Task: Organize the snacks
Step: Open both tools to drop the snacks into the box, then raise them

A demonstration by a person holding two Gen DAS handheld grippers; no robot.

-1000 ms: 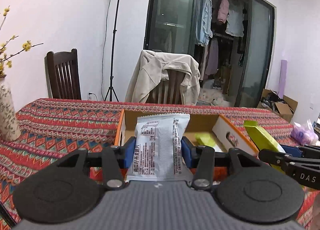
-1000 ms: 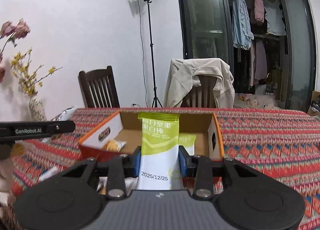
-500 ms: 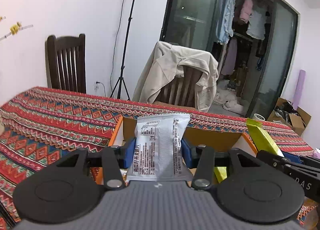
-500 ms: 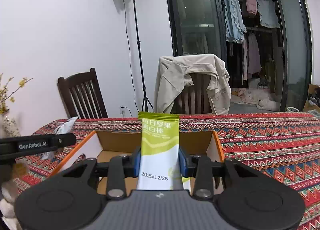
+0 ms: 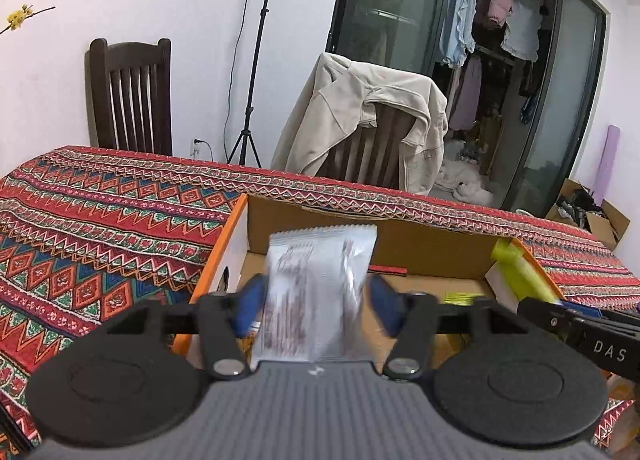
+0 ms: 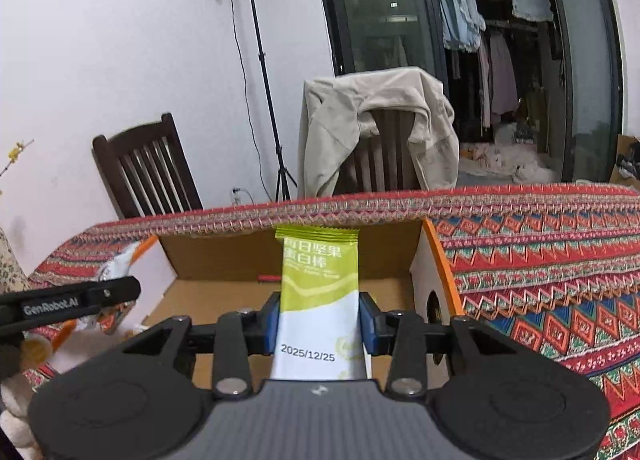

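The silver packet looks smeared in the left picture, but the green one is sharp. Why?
Left wrist view: the silver packet is motion-blurred and the blue pads of the left tongs stand apart from it; right wrist view: the green packet is clamped, its date crisp.

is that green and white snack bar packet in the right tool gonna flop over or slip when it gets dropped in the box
The green and white packet stands straight above the right tool, so it is probably fairly stiff. Its wrapper looks smooth, so it may slide once released. Being tall and narrow, it would likely tip flat in the cardboard box.
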